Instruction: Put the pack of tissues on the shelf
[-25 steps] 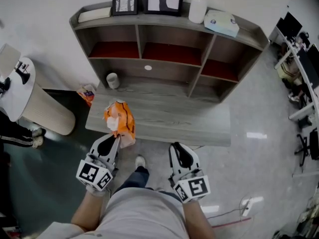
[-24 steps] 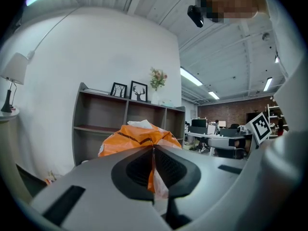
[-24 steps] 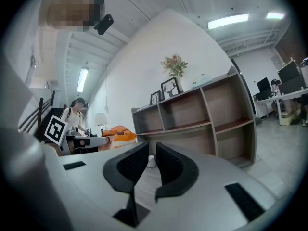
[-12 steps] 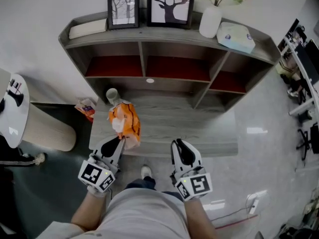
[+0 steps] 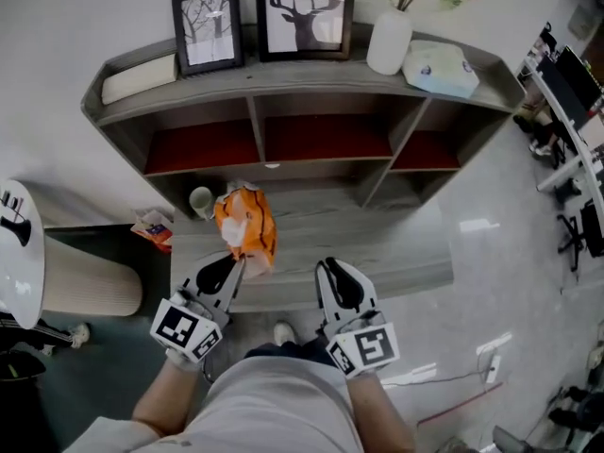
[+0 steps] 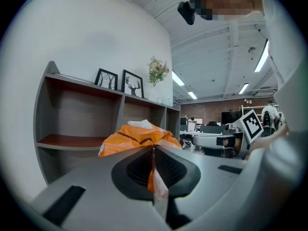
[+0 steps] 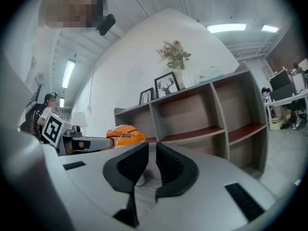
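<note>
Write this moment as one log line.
left gripper: shut on tissue pack | right gripper: empty, narrow gap | tissue pack: not yet on shelf

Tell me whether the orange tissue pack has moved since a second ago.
Yes. Held by the left gripper, the tissue pack has moved toward the shelf: it was well short of the white cup, now it is about level with it.
</note>
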`<state>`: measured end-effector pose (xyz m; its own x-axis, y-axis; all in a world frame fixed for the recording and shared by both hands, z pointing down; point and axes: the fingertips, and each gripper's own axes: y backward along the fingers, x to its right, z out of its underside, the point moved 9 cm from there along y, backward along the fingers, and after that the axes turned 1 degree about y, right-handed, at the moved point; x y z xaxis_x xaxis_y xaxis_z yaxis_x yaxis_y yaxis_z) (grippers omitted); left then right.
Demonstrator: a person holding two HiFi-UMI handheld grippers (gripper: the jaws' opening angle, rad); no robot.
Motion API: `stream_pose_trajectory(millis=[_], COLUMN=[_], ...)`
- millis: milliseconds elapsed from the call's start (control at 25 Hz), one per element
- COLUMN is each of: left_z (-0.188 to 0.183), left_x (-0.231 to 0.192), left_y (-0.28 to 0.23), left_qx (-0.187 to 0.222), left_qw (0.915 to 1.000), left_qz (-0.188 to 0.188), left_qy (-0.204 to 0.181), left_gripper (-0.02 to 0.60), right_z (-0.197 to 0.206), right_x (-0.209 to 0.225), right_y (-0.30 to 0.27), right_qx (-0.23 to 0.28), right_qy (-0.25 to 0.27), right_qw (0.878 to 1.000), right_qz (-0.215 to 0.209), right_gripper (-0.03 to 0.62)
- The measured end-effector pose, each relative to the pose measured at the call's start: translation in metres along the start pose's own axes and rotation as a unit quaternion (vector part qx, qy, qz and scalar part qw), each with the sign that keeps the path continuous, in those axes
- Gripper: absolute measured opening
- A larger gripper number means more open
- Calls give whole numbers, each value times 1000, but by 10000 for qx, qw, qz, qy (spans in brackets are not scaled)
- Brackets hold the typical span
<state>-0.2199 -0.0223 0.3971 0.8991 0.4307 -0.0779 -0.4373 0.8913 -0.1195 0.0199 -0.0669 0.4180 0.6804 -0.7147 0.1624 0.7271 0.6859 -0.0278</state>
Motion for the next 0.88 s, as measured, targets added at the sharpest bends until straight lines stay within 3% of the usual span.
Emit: stream_pose_trajectory(millis=[440,880], left_z=[-19,-34], left_x=[-5,-11], left_y=[-69,-153], left_qx=[147,98], left_qw=[9990,9997], left_qz=[417,187], left_qy=[-24,-97], left_gripper=[18,20], right_z=[-8,-23], right_x=[13,73], right_y=[5,3], right_qx=[-39,71], right_qy=[-72,-46], right_qw=[9999,9998], right_qz=[126,188], right_gripper=[57,57])
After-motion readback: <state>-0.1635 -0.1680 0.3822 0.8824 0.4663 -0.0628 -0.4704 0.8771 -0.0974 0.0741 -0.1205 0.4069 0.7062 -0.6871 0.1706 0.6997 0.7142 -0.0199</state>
